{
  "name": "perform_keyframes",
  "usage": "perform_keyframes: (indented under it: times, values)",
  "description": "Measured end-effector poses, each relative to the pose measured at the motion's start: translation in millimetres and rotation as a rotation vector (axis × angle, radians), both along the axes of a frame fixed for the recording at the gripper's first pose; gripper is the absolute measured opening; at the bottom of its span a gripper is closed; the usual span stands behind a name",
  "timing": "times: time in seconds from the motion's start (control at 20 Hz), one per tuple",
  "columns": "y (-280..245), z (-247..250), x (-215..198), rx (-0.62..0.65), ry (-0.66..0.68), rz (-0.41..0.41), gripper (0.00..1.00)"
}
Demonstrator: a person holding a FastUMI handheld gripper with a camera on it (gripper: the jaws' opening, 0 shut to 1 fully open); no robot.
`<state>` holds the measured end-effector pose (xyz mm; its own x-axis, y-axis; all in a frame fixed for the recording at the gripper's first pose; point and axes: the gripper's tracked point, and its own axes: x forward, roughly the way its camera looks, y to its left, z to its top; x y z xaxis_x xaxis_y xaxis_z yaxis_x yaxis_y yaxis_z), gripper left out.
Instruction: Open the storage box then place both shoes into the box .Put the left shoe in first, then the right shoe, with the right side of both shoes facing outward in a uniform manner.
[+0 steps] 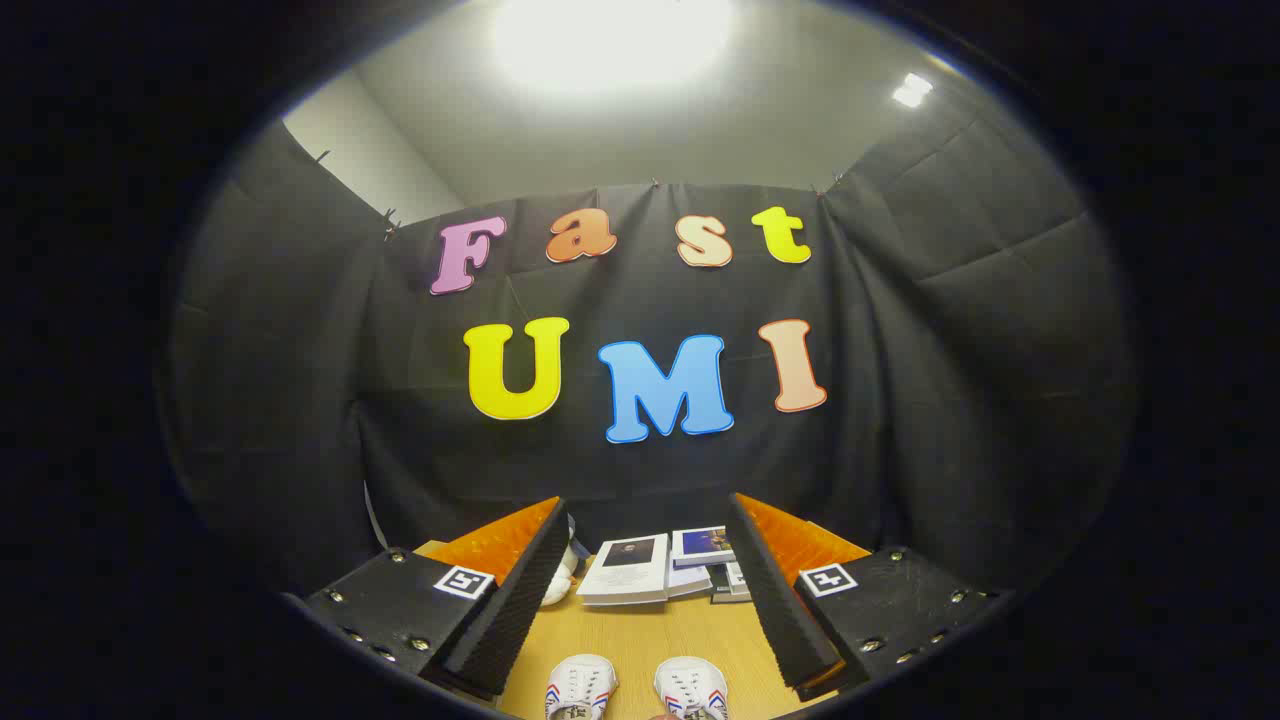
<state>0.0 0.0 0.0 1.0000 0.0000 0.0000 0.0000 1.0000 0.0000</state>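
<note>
black cloth (pixel 900 380) hangs in creased panels as the booth's wall on three sides, clipped along its top edge. above it, a pale ceiling (pixel 800 140) carries a large glowing light (pixel 612 35) at 12 o'clock and a smaller bright lamp (pixel 911 90) toward 1 o'clock. a strip of white room wall (pixel 365 165) shows past the cloth at 11 o'clock. at 6 o'clock lies a light wooden table (pixel 640 640), with a few stacked books (pixel 665 565) at its far edge against the cloth.
</note>
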Motion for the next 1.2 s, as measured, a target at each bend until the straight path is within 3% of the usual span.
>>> perform_keyframes:
  times: [0.8, 1.2]
  values:
    - [15, -8, -7, 0.008, 0.022, 0.035, 0.96]
    - [49, -38, -11, 0.175, 0.124, 0.154, 0.96]
